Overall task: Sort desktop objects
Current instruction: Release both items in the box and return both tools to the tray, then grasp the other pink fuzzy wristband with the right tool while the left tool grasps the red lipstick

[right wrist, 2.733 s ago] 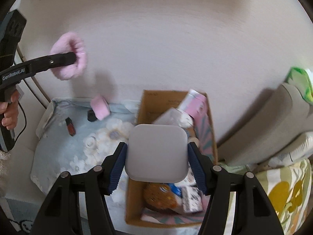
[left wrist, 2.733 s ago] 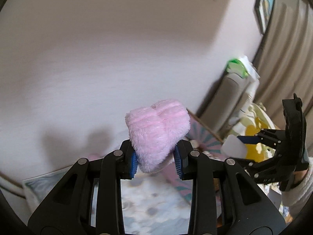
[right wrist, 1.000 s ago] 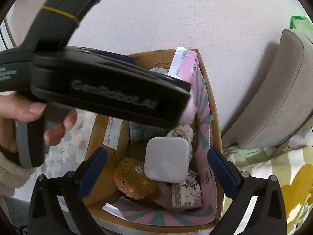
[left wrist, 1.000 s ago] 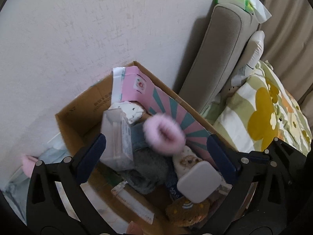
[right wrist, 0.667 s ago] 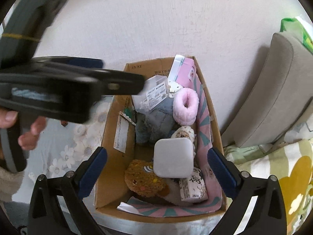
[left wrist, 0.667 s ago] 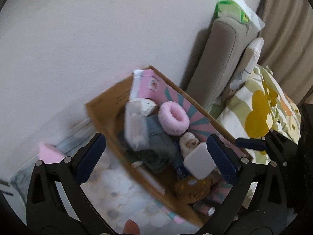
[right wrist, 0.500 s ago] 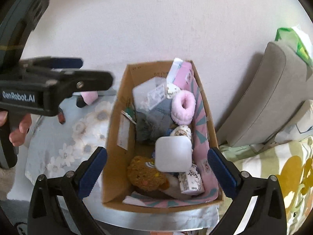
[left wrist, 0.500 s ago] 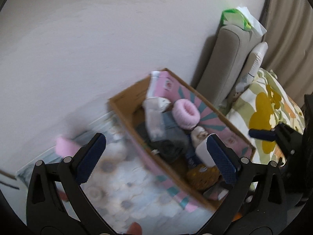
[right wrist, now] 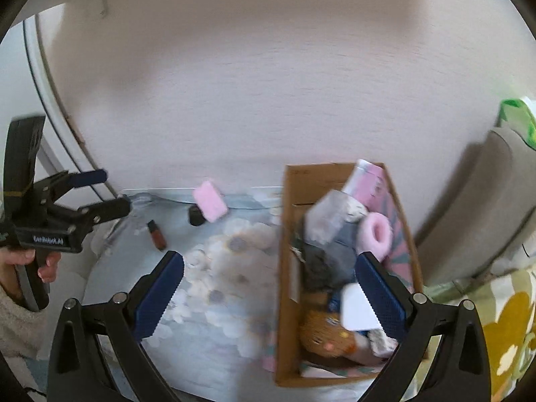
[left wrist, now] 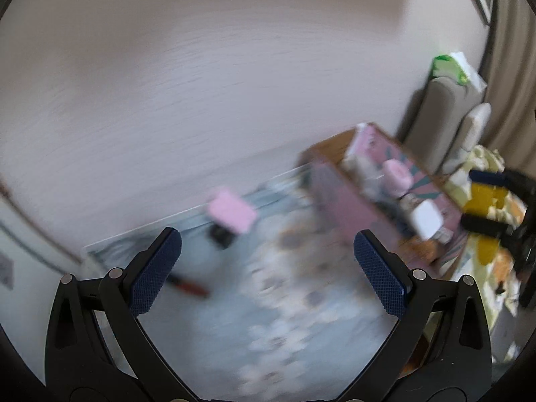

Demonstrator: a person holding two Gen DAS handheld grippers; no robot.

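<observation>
Both views are motion-blurred. My left gripper [left wrist: 268, 268] is open and empty above the flowered tabletop [left wrist: 284, 318]; it also shows at the left of the right wrist view as the left gripper [right wrist: 100, 191]. My right gripper [right wrist: 268, 291] is open and empty over the table and the cardboard box [right wrist: 288, 221]. In the box lie the pink fluffy ring [right wrist: 377, 232], a white square case [right wrist: 355, 306], a brown plush toy [right wrist: 326, 336] and several other items. On the table rest a pink flat case [right wrist: 210, 200], a small black object [right wrist: 196, 217] and a small dark-red bottle [right wrist: 156, 235].
A pale wall stands right behind the table. A grey cushion [right wrist: 485, 207] with a green-and-white pack [right wrist: 517, 114] on top sits right of the box, beside a yellow-flowered cloth [right wrist: 502, 328]. A hand [right wrist: 23, 261] holds the left gripper's handle.
Both grippers let go of their items, the pink ring and the white case, into the box. Since then both have drawn back and swung left, the left one towards the pink flat case.
</observation>
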